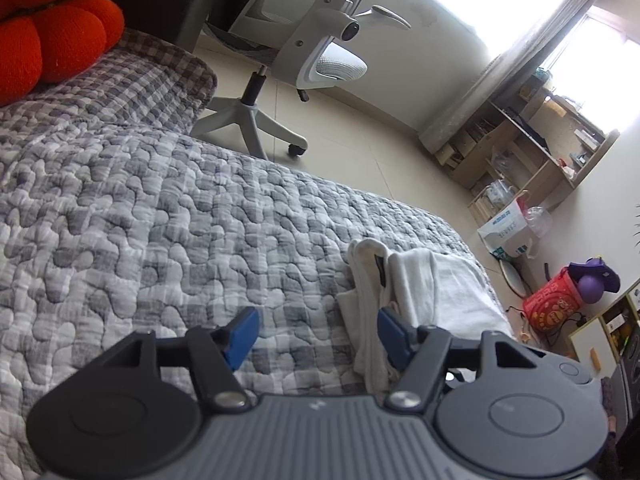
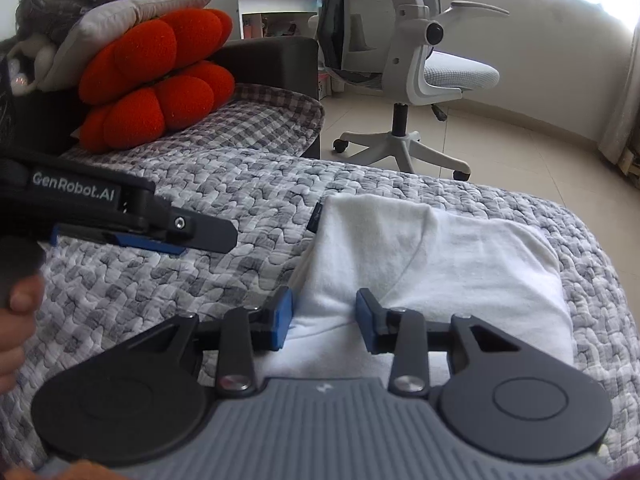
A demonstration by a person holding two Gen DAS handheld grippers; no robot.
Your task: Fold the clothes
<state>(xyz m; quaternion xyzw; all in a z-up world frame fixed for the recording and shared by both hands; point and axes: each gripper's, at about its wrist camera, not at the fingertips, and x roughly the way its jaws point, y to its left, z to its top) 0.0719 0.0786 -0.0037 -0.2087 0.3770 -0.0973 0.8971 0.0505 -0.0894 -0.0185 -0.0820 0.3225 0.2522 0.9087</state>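
White garment [image 2: 436, 264] lies on the bed [image 2: 224, 200], already folded into a compact bundle with several layers stacked; black label [image 2: 317, 216] sticks out at its 10 o'clock corner. From the left wrist view the same garment [image 1: 420, 280] sits near the bed edge at 3 o'clock, layered folds showing along its near side. Judging by shape, folding looks mostly done; what may remain is a last fold or squaring-up, can't tell for sure.

Right tongs [image 2: 324, 320] sit over the garment's near edge, jaws apart, cloth showing between the pads; can't see any pinch, reads as not gripping. Left tongs [image 1: 316, 334] jaws wide apart, nothing between them, over bare quilt just left of the garment; right pad is next to the folded edge. Left tongs also seen from the side at 9 o'clock [image 2: 176, 240], with a hand [image 2: 16, 312] on the grip.

Counts: one garment, one label, two tongs, one red cushion [image 2: 160, 80] at 11 o'clock, one office chair [image 2: 412, 60] on the floor at 1 o'clock.
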